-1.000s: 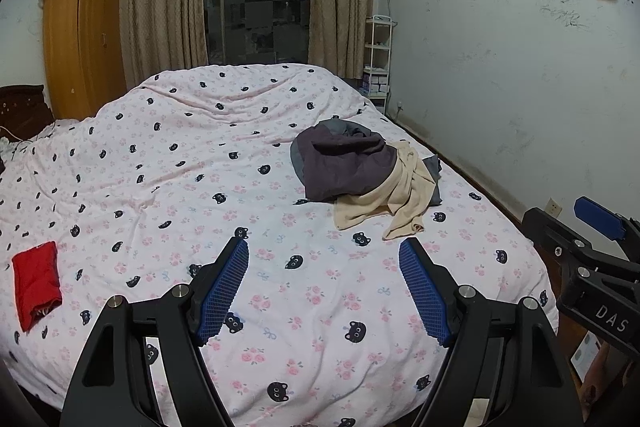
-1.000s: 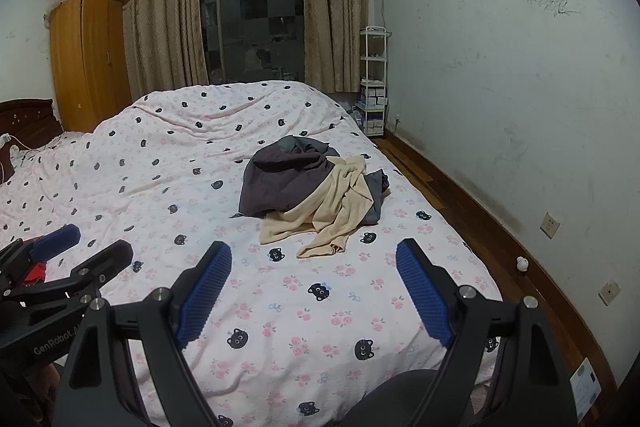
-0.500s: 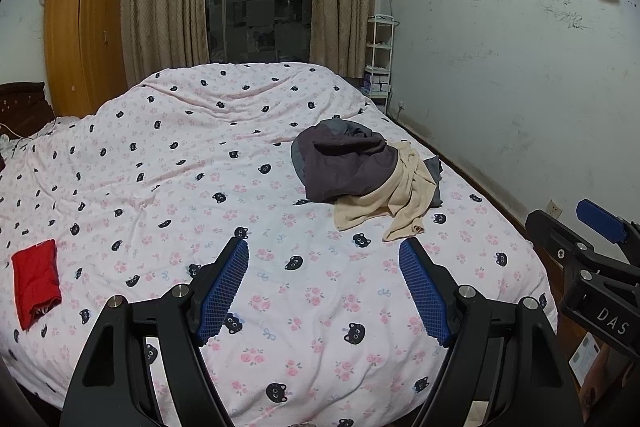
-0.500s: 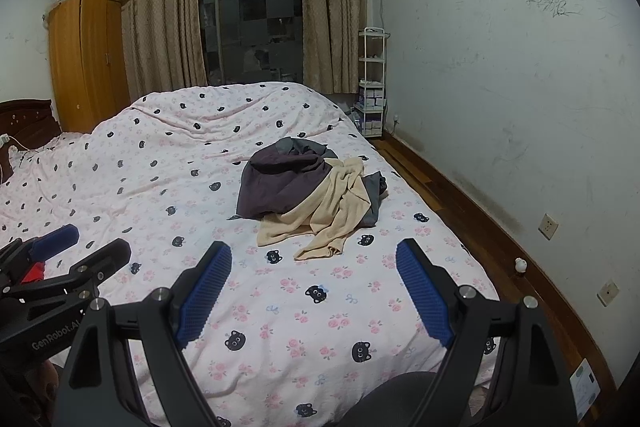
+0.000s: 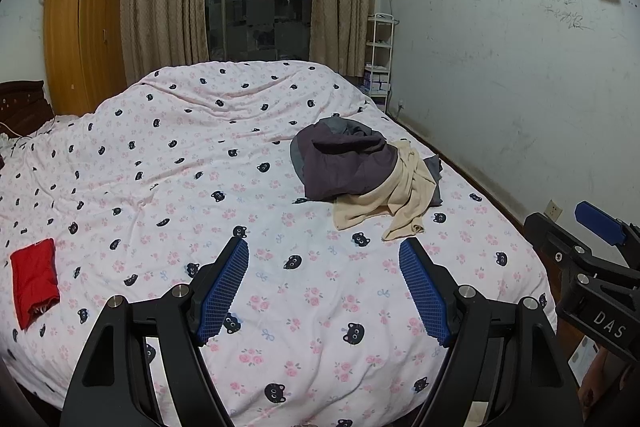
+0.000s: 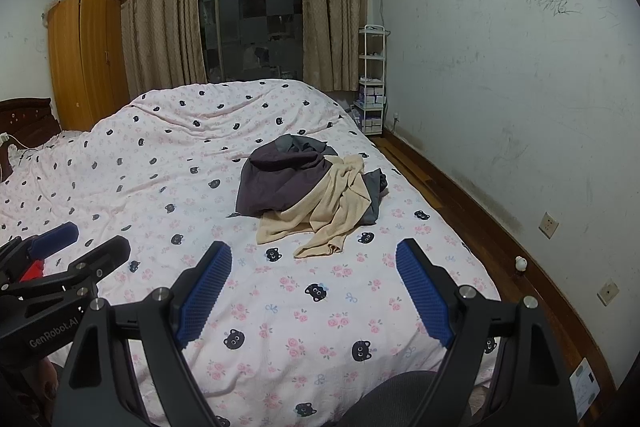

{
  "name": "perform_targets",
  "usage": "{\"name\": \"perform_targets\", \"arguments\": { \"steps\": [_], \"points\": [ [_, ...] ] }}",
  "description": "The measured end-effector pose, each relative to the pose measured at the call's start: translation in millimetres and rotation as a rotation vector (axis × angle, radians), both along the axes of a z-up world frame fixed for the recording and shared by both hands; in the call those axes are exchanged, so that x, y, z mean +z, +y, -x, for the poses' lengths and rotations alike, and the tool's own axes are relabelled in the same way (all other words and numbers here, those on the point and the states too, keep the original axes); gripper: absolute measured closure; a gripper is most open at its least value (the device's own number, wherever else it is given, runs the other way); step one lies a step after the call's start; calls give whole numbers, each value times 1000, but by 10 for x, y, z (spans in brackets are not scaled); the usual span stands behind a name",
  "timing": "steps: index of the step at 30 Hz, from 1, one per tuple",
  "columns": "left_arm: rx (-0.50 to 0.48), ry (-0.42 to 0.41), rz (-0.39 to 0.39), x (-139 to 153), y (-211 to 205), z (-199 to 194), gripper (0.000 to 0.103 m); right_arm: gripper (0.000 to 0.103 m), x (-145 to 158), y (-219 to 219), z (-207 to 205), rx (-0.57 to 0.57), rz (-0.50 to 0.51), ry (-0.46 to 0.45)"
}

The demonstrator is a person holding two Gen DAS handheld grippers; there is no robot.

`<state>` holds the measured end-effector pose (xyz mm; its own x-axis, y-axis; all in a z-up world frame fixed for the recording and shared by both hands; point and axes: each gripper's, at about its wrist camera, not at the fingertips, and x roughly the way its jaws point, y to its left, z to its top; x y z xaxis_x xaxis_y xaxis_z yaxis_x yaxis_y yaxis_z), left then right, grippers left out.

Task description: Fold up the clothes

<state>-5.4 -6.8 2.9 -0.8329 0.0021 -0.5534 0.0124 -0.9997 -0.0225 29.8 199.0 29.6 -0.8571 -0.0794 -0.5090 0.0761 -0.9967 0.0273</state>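
A heap of clothes lies on the right side of the bed: a dark purple garment [image 5: 348, 167] [image 6: 280, 179] on top, a beige garment [image 5: 396, 199] [image 6: 332, 211] spilling toward me, grey cloth [image 6: 376, 183] beneath. A folded red garment [image 5: 34, 279] lies at the bed's near left. My left gripper [image 5: 324, 247] is open and empty above the near bed, short of the heap. My right gripper [image 6: 314, 251] is open and empty, just short of the beige garment. Each gripper shows at the edge of the other's view.
The bed [image 5: 180, 147] has a pink quilt with black cat faces. A wooden wardrobe [image 5: 84, 39] stands at the back left, curtains and a window behind, a white shelf rack [image 6: 372, 79] at the back right. Wood floor [image 6: 460, 211] runs along the right wall.
Both grippers have edged slightly forward toward the heap. Both stay open. The clothes have not moved.
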Motion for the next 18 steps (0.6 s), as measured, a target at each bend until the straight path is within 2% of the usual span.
{"name": "perform_targets", "arguments": {
  "steps": [18],
  "points": [
    [6, -8, 2, -42, 56, 63, 29, 17, -53, -6, 53, 4, 3, -15]
  ]
}}
